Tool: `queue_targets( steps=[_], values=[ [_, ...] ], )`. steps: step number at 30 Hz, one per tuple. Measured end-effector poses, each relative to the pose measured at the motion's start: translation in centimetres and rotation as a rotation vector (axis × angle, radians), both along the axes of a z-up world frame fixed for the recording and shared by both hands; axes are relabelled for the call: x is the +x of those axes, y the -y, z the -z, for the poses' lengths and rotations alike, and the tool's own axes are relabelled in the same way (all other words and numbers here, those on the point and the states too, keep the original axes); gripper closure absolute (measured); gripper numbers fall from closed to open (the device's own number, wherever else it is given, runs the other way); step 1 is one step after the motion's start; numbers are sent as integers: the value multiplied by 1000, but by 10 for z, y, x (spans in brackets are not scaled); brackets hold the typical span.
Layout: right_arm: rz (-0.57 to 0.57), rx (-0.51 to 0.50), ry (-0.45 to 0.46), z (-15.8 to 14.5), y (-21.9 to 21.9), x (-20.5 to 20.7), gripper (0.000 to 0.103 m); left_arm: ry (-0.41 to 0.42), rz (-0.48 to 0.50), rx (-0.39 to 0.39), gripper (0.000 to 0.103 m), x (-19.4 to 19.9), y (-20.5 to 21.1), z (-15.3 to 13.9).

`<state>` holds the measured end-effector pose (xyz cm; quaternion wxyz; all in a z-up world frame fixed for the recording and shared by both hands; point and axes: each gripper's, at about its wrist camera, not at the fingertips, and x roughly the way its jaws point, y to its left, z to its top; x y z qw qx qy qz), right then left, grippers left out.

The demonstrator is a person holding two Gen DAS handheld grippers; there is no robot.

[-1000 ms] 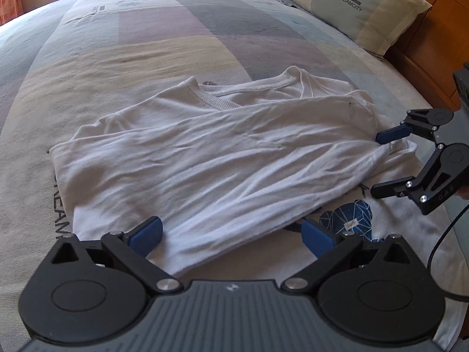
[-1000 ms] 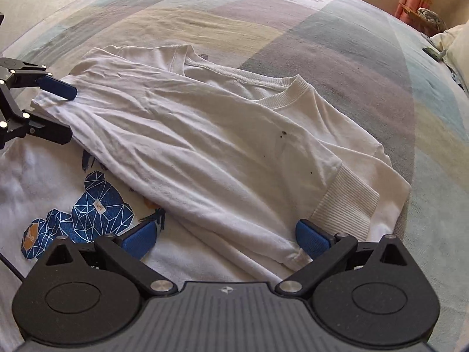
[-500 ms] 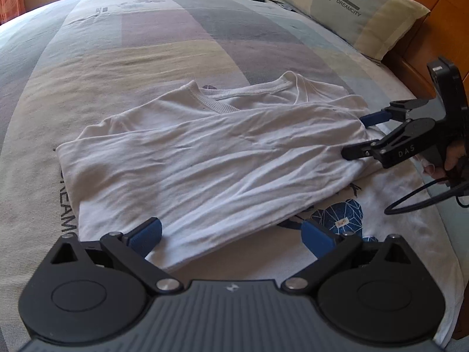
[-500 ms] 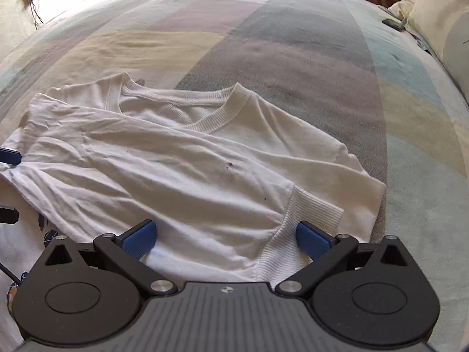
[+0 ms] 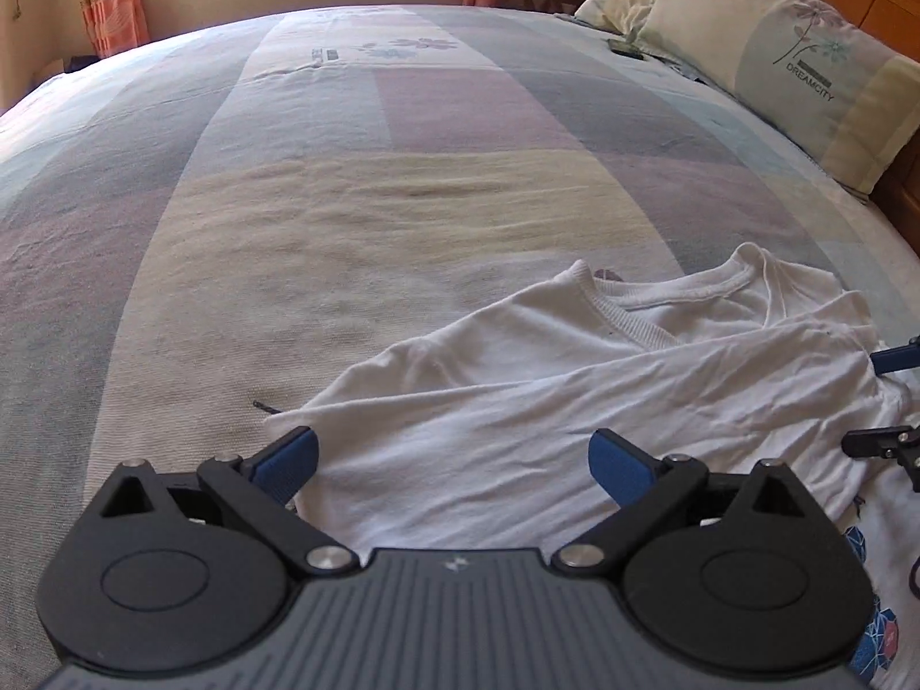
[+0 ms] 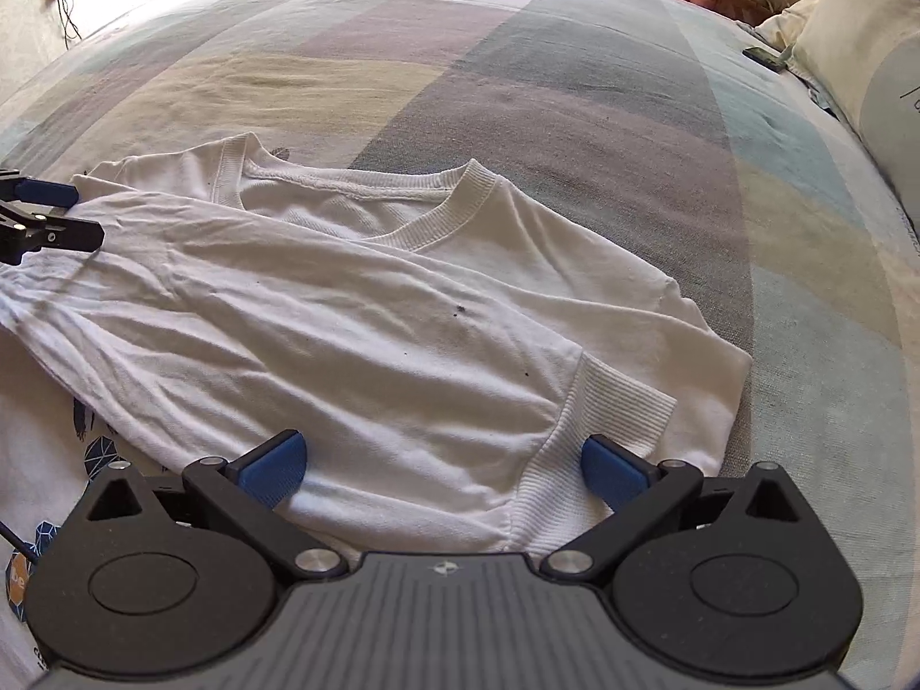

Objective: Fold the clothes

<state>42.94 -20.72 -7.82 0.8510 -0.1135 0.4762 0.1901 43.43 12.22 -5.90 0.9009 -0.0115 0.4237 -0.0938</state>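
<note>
While the bed (image 5: 402, 218) gives a broad flat surface for folding, the white shirt (image 6: 356, 310) lies spread near its edge, one side already laid over the body, likely so the next fold runs straight. A pillow (image 5: 805, 75) sits well clear at the headboard. Left gripper (image 5: 454, 460) and right gripper (image 6: 443, 460) both gape wide, released, each poised over an end of the fold. No containers in view.

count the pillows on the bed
2. A large patterned pillow lies against the wooden headboard; a smaller pillow sits beyond it, toward the far corner. More may lie out of view.
</note>
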Motion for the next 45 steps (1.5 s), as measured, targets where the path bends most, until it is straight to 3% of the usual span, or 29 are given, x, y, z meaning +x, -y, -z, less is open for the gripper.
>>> queue_targets(
  steps=[4,7,9,17,23,36,39,41,45],
  values=[
    [5,9,19,1,1,-3,0,4,78,-22,3,-25,15,-17],
    [17,9,29,2,0,-4,0,-73,98,-21,3,-45,24,-5],
    [20,8,31,2,0,-3,0,-150,54,-9,3,-55,19,10],
    [11,12,44,3,1,-4,0,-90,19,-46,3,-71,17,-8],
    [19,3,37,2,-1,-3,0,-161,-7,20,2,-60,29,14],
    [14,13,26,-2,2,-2,0,-157,-1,38,3,-66,31,-10],
    [12,29,22,-13,4,-6,0,-132,57,63,3,-75,33,-25],
    [-37,55,47,-27,5,-17,0,-96,151,97,3,-87,40,-33],
    [-245,64,92,-46,1,-55,0,-53,393,171,3,-115,67,-29]
  ],
)
